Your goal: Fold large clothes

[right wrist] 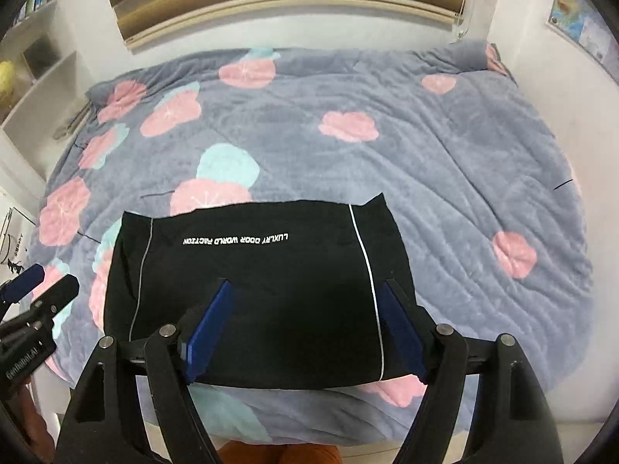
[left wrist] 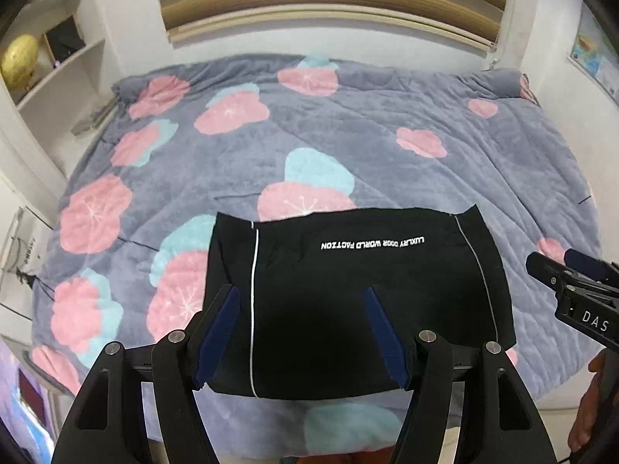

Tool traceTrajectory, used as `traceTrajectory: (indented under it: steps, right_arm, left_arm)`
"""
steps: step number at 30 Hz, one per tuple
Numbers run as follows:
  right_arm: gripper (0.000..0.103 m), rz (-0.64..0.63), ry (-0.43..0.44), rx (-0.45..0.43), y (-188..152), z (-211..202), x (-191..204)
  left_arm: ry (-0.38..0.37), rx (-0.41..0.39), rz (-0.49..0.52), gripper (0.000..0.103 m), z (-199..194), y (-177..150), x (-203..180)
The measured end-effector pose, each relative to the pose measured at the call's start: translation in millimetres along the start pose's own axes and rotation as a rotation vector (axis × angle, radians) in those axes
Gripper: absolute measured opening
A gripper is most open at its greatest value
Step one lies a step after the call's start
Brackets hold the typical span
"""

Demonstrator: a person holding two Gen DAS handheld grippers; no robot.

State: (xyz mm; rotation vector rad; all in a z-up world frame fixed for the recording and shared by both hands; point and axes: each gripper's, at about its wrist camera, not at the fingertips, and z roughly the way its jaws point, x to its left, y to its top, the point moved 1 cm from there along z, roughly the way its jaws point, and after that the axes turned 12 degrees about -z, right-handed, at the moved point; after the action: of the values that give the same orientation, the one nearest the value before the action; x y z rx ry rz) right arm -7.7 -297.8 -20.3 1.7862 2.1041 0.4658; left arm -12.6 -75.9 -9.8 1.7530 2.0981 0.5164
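two grippers are hovering over a black garment point(left wrist: 348, 301) that is lying as a compact rectangle at the near edge of a grey flowered quilt point(left wrist: 348, 135), white lettering facing up and a thin white stripe running down each side. judging by its neat, squared outline, most of the folding is looking done; what may be remaining is a last fold or some tidying, though that is only a guess from how it is lying now. the left gripper point(left wrist: 301, 332) is standing wide open with its blue pads spread over the cloth and is gripping nothing; the right gripper point(right wrist: 305, 328) is likewise standing wide open and is holding nothing. the left wrist view is showing the garment's left stripe between its fingers and the other tool at the far right edge, plus a gold globe point(left wrist: 19, 62) on the shelves. the right wrist view is showing the right stripe near its right finger and the other tool at the left edge.
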Motion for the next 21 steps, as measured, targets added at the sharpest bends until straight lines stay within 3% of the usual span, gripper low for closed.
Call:
traceTrajectory:
  steps: [10, 21]
  right_arm:
    - [0.081, -0.006, 0.017, 0.013, -12.5, -4.7, 12.3]
    - [0.081, 0.017, 0.009, 0.037, -21.6, 0.4, 4.8]
  left_arm:
    - [-0.024, -0.048, 0.037, 0.069, -31.7, -9.8, -24.3]
    - [-0.018, -0.04, 0.056, 0.069, -32.2, -17.4, -36.9]
